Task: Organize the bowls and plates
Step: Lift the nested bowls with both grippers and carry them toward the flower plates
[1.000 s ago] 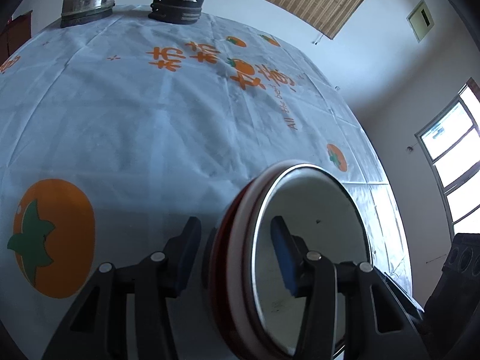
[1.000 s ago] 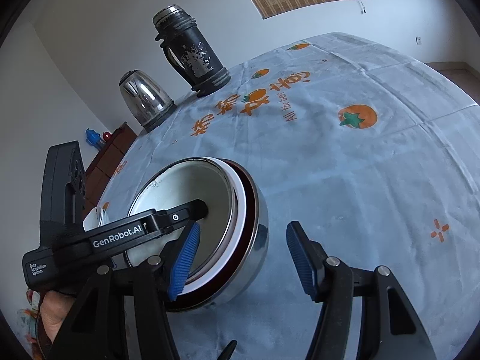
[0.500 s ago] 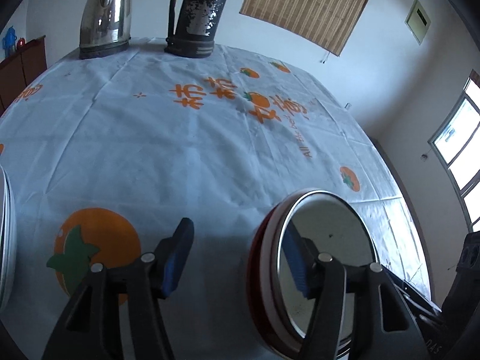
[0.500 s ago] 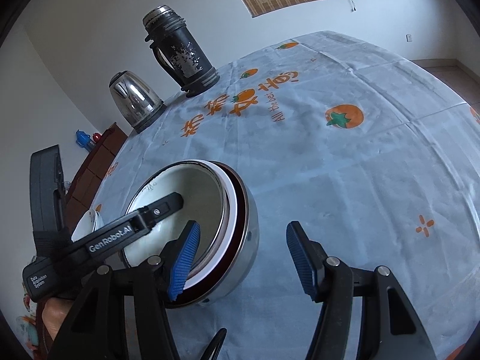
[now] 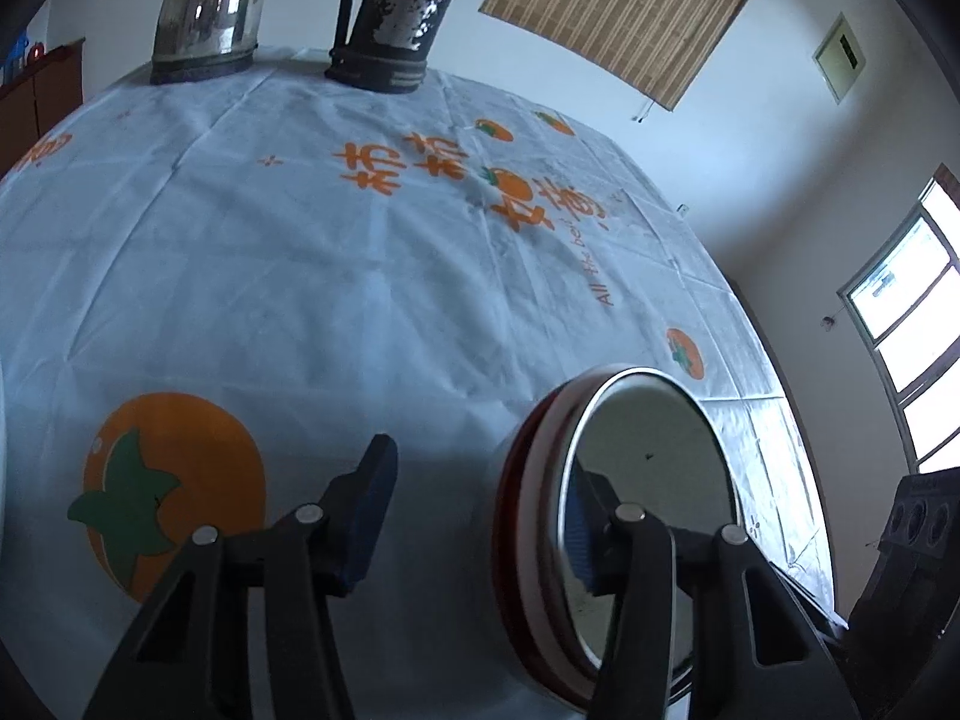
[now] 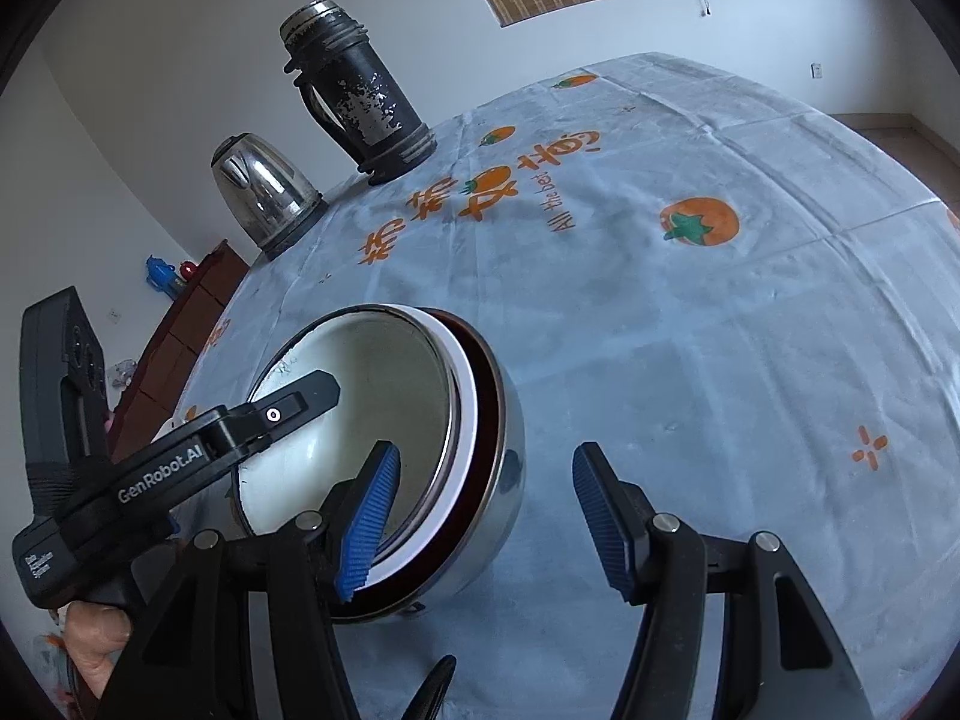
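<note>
A nested stack of bowls (image 6: 480,420), with a steel bowl outermost, then a dark red one, a white one and a steel one innermost, sits on the blue tablecloth (image 6: 690,330). In the left wrist view the stack (image 5: 636,480) is at lower right. My left gripper (image 5: 480,516) is open; its right finger reaches inside the innermost bowl and its left finger is outside, apart from the rim. My right gripper (image 6: 480,516) is open, its left finger over the stack's near rim and its right finger outside to the right.
A black thermos (image 6: 360,90) and a steel kettle (image 6: 264,192) stand at the table's far edge. The edge of a pale plate (image 5: 3,480) shows at far left. A wooden cabinet (image 6: 180,324) stands beyond the table.
The left gripper dipped back down toward the table after rising; its right finger stays inside the bowl. The right gripper shifted slightly closer. Both stay open.
</note>
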The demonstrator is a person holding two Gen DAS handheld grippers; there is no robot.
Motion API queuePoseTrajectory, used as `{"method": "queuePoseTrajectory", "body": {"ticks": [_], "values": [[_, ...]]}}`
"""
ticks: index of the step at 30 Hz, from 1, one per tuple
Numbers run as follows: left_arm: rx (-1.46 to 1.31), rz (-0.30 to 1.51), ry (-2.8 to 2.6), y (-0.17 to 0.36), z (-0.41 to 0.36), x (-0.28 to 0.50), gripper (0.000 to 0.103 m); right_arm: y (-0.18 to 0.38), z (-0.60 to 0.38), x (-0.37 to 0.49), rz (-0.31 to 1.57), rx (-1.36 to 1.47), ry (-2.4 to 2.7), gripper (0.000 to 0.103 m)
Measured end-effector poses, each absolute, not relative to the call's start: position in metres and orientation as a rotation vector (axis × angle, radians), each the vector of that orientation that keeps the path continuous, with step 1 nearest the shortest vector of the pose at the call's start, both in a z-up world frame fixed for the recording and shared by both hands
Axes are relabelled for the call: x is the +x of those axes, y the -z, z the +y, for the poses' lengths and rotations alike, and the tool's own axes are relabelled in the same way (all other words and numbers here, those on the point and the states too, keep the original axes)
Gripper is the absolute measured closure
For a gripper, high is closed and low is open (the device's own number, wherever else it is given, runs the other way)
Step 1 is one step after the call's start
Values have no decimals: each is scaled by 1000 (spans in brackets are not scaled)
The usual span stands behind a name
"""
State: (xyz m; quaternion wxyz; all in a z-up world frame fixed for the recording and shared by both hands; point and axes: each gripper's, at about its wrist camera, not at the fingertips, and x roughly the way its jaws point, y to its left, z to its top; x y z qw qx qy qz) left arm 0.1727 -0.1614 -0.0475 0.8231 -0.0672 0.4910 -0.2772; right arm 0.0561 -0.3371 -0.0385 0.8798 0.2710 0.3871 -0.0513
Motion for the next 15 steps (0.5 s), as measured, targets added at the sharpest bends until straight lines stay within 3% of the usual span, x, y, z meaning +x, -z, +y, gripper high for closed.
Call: {"method": "queuePoseTrajectory", "body": {"ticks": [9, 12, 15], "values": [[-144, 1073, 635, 58, -175, 170, 51, 37, -332, 56, 805, 547, 99, 41], [-130, 1049, 668, 56, -179, 165, 66, 38, -330, 60, 813, 543, 78, 41], [-135, 1049, 680, 55, -180, 165, 69, 42, -329, 66, 831, 567, 51, 43]]}}
